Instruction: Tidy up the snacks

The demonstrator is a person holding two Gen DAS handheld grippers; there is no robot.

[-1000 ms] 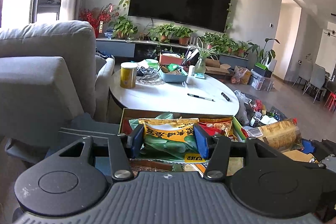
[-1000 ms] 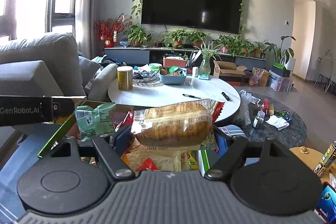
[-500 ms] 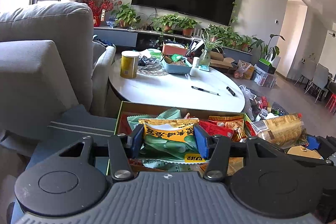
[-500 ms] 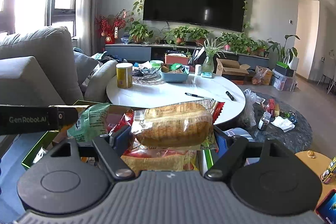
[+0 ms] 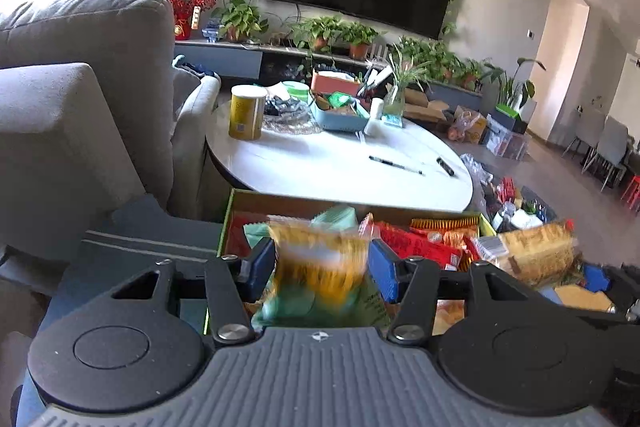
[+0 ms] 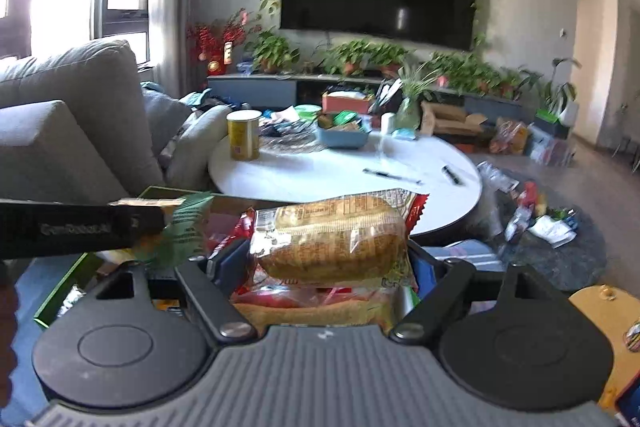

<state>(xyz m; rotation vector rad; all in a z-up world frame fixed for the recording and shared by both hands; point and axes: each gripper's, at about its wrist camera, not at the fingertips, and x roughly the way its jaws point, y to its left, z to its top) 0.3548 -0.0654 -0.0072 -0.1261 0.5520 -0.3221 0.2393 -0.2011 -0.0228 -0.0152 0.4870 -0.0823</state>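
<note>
My left gripper (image 5: pixel 320 263) is shut on a yellow and green snack bag (image 5: pixel 320 275), blurred, held over the green-edged cardboard box (image 5: pixel 228 215) full of snack packets. My right gripper (image 6: pixel 326 259) is shut on a clear packet of golden biscuits (image 6: pixel 332 237), held above the same box (image 6: pixel 60 295). The biscuit packet also shows at the right of the left wrist view (image 5: pixel 532 253). The left gripper body (image 6: pixel 80 229) with its green bag (image 6: pixel 184 231) shows at the left of the right wrist view.
A round white table (image 5: pixel 340 167) stands just beyond the box, with a yellow can (image 5: pixel 246 113), a blue tray (image 5: pixel 340 115) and pens. A grey sofa (image 5: pixel 80 99) is at the left. Loose items lie on the dark rug (image 6: pixel 560 239) at the right.
My left gripper's bag has tipped and blurred with motion. Both cameras have tilted a little downward and moved over the box. Both grippers keep their packets.
</note>
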